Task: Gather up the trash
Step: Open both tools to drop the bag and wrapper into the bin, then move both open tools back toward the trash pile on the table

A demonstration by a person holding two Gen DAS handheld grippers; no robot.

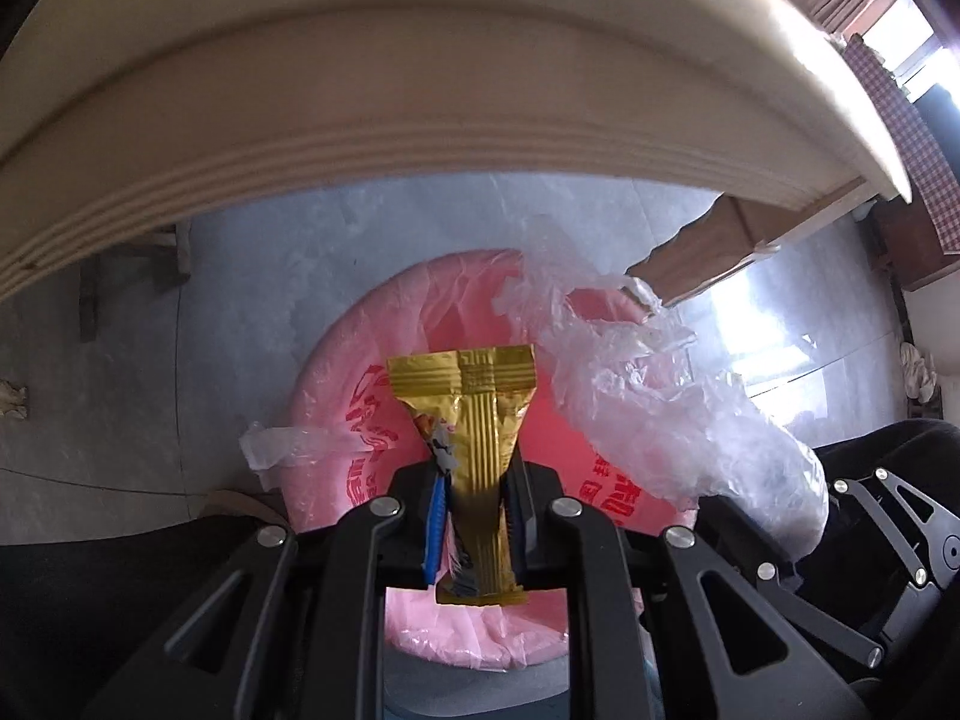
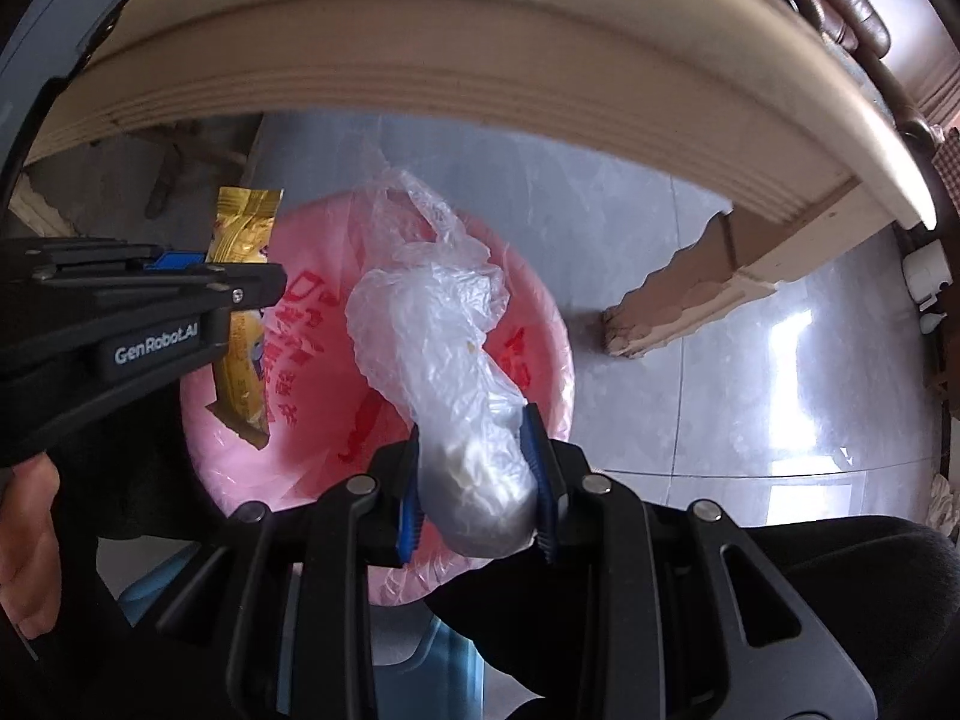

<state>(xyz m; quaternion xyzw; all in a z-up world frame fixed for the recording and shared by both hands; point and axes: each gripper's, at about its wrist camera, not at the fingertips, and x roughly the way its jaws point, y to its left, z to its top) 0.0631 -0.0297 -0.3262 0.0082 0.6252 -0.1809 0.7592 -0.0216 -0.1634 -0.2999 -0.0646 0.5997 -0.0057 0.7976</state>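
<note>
My left gripper point(image 1: 474, 516) is shut on a gold snack wrapper point(image 1: 474, 414), which stands up between the blue pads. It hangs over a bin lined with a pink bag point(image 1: 354, 360) with red print. My right gripper point(image 2: 477, 480) is shut on a crumpled clear plastic bag point(image 2: 438, 336), held above the same pink-lined bin point(image 2: 534, 324). In the right wrist view the left gripper point(image 2: 240, 294) shows at the left with the gold wrapper point(image 2: 243, 228). The clear bag point(image 1: 660, 408) shows at the right of the left wrist view.
A cream table edge point(image 1: 420, 138) arches over the bin, with a table leg point(image 2: 678, 294) to the right. The floor is grey tile point(image 2: 750, 390). A person's hand point(image 2: 30, 540) holds the left gripper. Dark clothing point(image 1: 120, 612) fills the lower corners.
</note>
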